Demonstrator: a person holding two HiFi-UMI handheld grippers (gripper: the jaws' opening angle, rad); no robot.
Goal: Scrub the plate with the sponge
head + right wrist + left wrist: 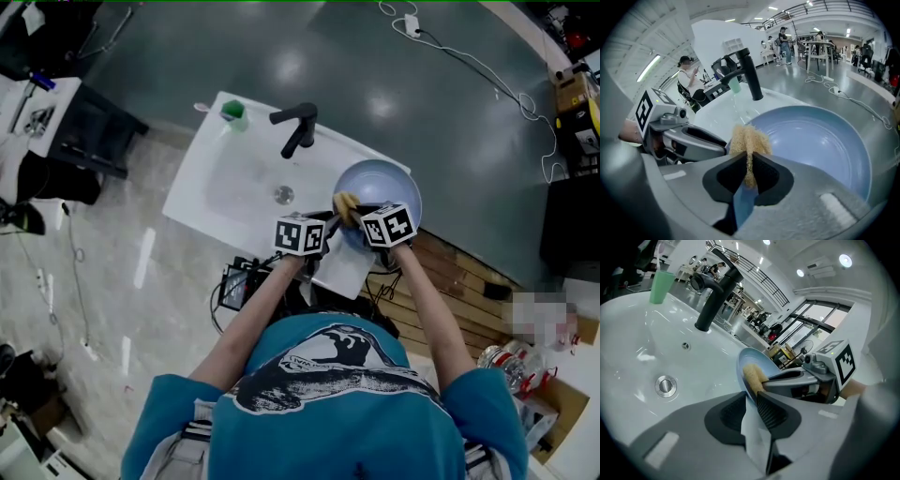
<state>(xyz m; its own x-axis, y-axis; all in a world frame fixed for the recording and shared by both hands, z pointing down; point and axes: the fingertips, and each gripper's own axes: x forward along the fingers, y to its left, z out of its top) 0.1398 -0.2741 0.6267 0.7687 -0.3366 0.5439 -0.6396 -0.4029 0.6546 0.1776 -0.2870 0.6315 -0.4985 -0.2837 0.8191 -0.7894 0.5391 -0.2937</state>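
Observation:
A pale blue plate [380,187] is held tilted over the right end of the white sink [225,178]. My left gripper [750,405] is shut on the plate's near rim [746,376], which runs edge-on between its jaws. A yellow-tan sponge [749,140] is squeezed in my right gripper [750,174], and it rests on the plate's inner face [820,140] near the left rim. In the head view the sponge [347,203] shows between the two marker cubes, with the left gripper [323,234] and right gripper [361,220] close together.
A black tap [298,128] stands at the back of the basin, with a green cup [233,113] to its left. The drain [283,195] lies mid-basin. Cables [469,66] trail across the grey floor behind. Wooden boards [450,281] lie to the right.

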